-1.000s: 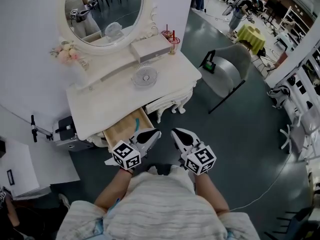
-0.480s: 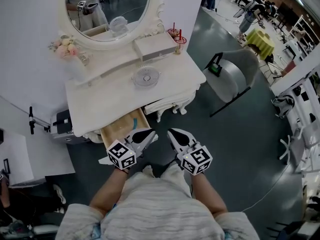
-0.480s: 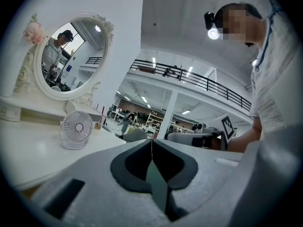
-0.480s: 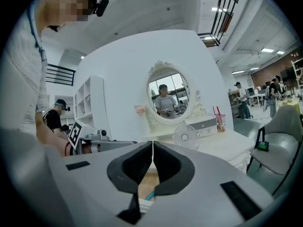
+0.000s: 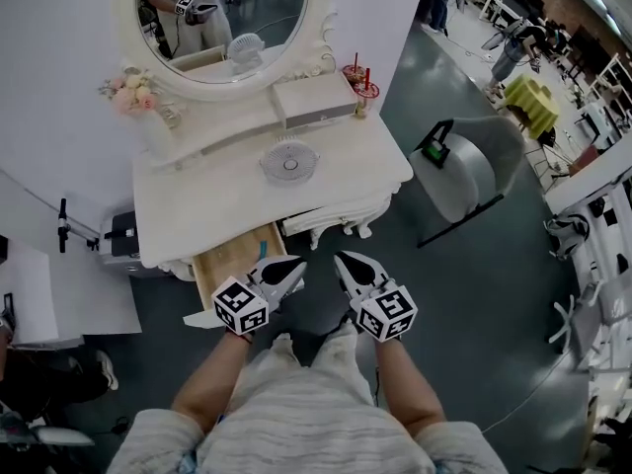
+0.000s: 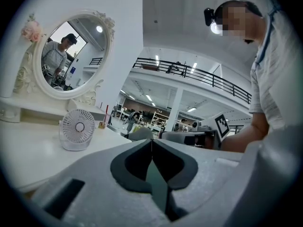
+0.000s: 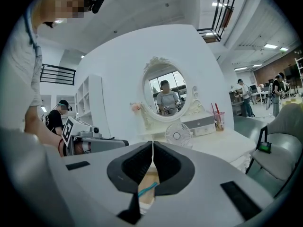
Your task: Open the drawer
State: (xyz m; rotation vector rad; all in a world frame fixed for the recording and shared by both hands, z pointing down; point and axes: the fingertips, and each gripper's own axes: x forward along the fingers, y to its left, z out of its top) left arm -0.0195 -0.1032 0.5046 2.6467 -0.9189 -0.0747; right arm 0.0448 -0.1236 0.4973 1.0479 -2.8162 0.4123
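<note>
The only print I can make out is the black-and-white square pattern on the marker cube of each gripper. No word or label is sharp enough to read.

The left gripper (image 5: 294, 266) has its jaws pressed together on nothing, and so does the right gripper (image 5: 342, 259). They sit side by side, tips toward the white dressing table (image 5: 217, 205). The drawer (image 5: 229, 262) stands pulled out under the table's front edge, its wooden inside bare except for a teal item (image 5: 263, 250). The left gripper's tip is just beside the drawer's front corner.

Against a second ago, the drawer is open as before, and both pairs of jaws look unchanged. The table sits further right in the head view. The mirror (image 5: 222, 18) now shows more of the person's reflection.
</note>
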